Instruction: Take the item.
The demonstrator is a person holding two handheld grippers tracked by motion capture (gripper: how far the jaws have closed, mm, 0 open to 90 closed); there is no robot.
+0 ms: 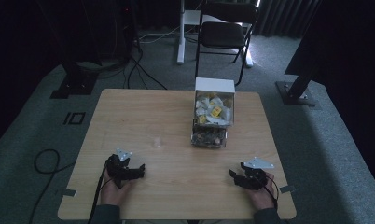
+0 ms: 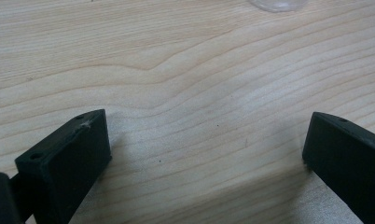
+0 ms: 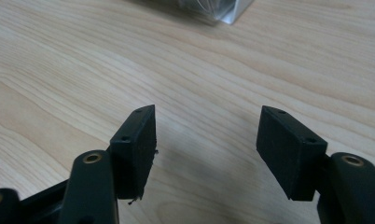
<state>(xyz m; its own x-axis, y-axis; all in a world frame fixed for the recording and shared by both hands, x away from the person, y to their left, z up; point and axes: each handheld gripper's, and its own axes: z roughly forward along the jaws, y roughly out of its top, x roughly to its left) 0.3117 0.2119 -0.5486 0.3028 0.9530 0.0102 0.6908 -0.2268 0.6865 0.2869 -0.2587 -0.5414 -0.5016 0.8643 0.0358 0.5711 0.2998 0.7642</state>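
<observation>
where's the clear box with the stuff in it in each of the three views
High view: the clear box stands right of centre on the table's far half.
Left gripper view: I cannot make it out here.
Right gripper view: its near corner shows at the top edge, beyond the open jaws.
Shared landmark: the table's light wood grain.

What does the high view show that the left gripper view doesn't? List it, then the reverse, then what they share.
High view alone: the whole table, the clear box of small packets toward its far edge, the right gripper, both hands, a folding chair and floor cables beyond.

Left gripper view alone: the wood grain up close, the inner faces of the left gripper jaws standing wide apart with nothing between them, and a small clear item at the top edge.

Shared: the wooden tabletop and the left gripper.
</observation>
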